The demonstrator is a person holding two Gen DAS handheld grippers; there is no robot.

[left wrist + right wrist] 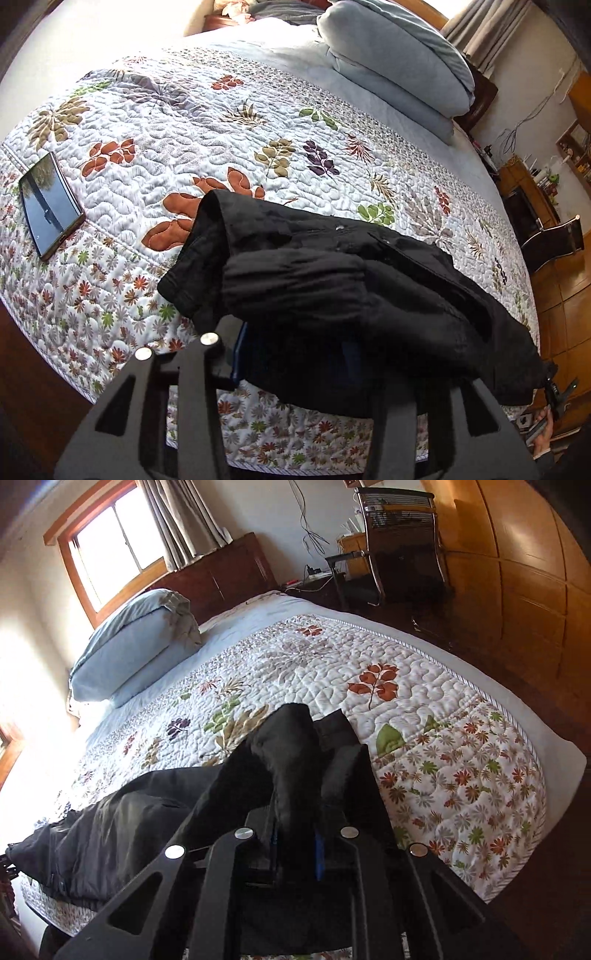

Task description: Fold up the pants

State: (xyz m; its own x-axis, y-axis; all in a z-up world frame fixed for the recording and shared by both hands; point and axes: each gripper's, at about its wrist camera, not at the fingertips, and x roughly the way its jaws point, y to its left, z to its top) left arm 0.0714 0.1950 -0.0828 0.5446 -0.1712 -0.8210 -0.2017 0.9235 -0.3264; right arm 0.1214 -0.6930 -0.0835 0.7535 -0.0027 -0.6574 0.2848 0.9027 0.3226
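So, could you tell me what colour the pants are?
Black pants, clearest in the left wrist view.

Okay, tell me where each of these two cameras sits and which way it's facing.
Left wrist view: on the left gripper, angled down across the bed toward the phone and pillows; own fingers show, and a hand at the lower right.
Right wrist view: on the right gripper, facing the headboard, window and chair; own fingers show, black cloth between them.
Shared: black pants, floral quilt, pillows.
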